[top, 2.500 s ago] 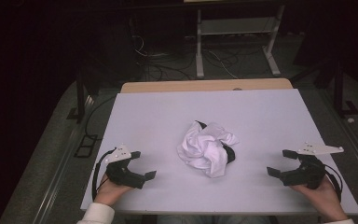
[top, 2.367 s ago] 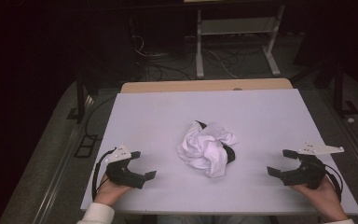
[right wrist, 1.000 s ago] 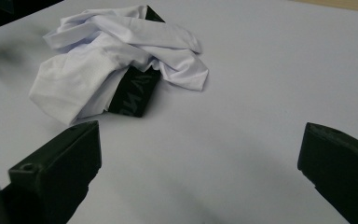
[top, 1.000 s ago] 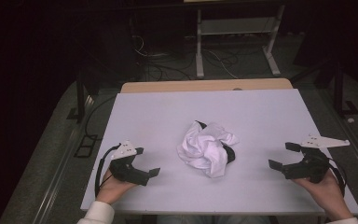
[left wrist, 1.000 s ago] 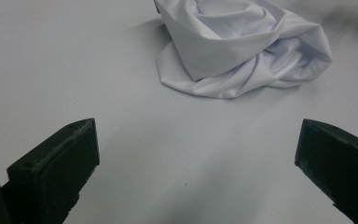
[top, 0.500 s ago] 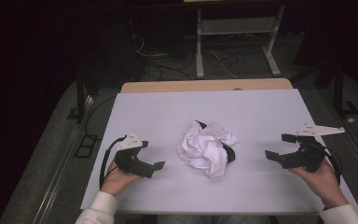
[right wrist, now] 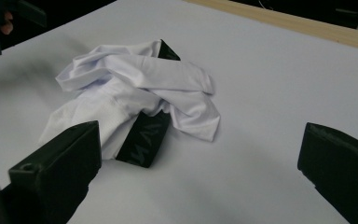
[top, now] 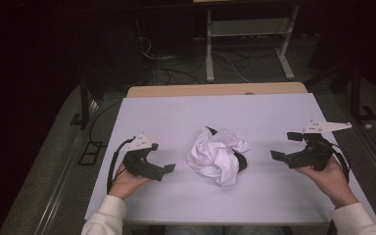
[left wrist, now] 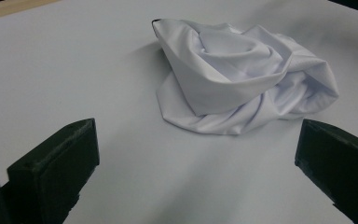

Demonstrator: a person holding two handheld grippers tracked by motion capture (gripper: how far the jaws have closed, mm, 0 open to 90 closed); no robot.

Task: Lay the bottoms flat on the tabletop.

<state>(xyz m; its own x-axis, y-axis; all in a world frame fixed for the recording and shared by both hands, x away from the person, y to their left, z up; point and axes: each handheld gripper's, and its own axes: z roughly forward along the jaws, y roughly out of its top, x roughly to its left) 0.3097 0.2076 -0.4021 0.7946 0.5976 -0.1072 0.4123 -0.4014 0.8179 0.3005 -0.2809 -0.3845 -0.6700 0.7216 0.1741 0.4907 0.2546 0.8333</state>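
I am looking down on a white table [top: 176, 117] where a crumpled white garment [top: 215, 159] with a black waistband [right wrist: 145, 139] is lying near the centre. From the garment, the left gripper [top: 164, 169] is sitting at about nine o'clock and the right gripper [top: 285, 146] at about three o'clock, each near the cloth but apart from it. I am seeing both pairs of jaws standing wide apart and gripping nothing; in the left gripper view the garment [left wrist: 242, 74] is lying ahead between the two black jaws, toward twelve o'clock. In the right gripper view the garment [right wrist: 135, 84] is lying toward eleven o'clock, its black band pointing down at six o'clock, with one jaw overlapping the cloth's near edge in the picture. A hand [top: 330, 178] is holding the right gripper, and a hand [top: 123, 182] in a white sleeve [top: 105, 218] is holding the left one.
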